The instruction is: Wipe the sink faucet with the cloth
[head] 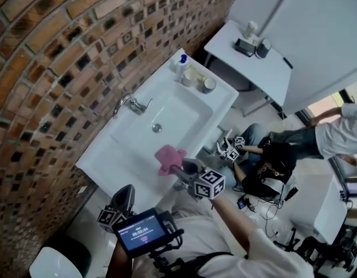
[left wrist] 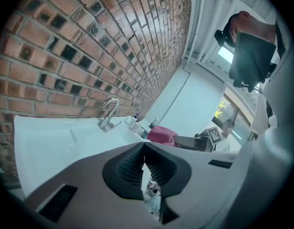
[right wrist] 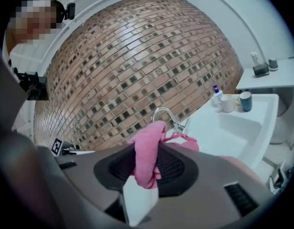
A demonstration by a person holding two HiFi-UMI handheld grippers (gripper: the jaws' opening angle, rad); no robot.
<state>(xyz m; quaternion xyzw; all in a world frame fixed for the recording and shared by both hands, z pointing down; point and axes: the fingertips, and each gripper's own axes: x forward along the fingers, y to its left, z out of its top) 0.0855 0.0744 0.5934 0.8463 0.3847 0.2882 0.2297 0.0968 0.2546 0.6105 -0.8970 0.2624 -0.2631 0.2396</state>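
Note:
A chrome faucet [head: 131, 103] stands at the wall side of the white sink [head: 117, 149]; it also shows as the faucet [left wrist: 109, 111] in the left gripper view and the faucet [right wrist: 167, 116] in the right gripper view. My right gripper [head: 179, 169] is shut on a pink cloth [head: 168, 157] above the sink's front rim. The cloth [right wrist: 148, 159] hangs between its jaws. My left gripper [head: 125, 198] is held low at the sink's near corner; its jaws are pressed together with nothing between them [left wrist: 143, 168]. The cloth [left wrist: 162, 135] is seen from there too.
A blue-capped bottle [head: 182, 64] and cups [head: 208, 85] stand on the sink's far right corner. A white side table [head: 270, 62] holds small items. A brick wall [head: 57, 68] runs behind the sink. A person [head: 294, 141] crouches on the floor to the right.

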